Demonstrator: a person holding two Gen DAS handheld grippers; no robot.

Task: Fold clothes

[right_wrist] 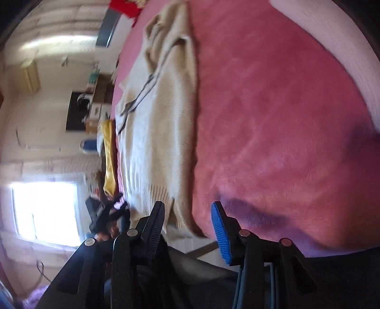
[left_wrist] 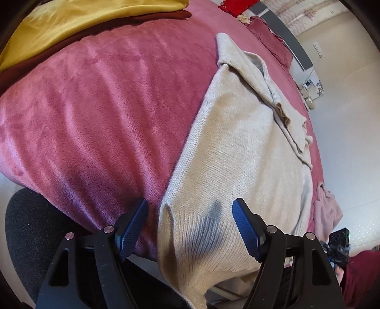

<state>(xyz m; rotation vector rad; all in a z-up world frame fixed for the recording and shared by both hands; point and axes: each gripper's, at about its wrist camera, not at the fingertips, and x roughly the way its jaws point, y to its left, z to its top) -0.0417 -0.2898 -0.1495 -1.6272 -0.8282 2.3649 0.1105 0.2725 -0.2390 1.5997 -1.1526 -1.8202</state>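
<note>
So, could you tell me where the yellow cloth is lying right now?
In the left wrist view, the yellow satin cloth lies at the top left, on the pink plush bedspread, well apart from the cream knitted sweater.

Ahead of your left tongs the pink blanket (left_wrist: 99, 114) covers the bed. A yellow cloth (left_wrist: 78, 21) lies on a dark red one (left_wrist: 163, 16) far ahead and to the left. A red item (left_wrist: 234, 6) sits at the far end, beside a grey headboard (left_wrist: 285, 33). To the right, near the tongs, a pale pink cloth (left_wrist: 326, 209) hangs at the bed's edge over the white floor (left_wrist: 351, 133). From your right tongs, blurred, a bright window (right_wrist: 45, 211) lies left, and a dark screen (right_wrist: 78, 111) farther ahead.
</note>
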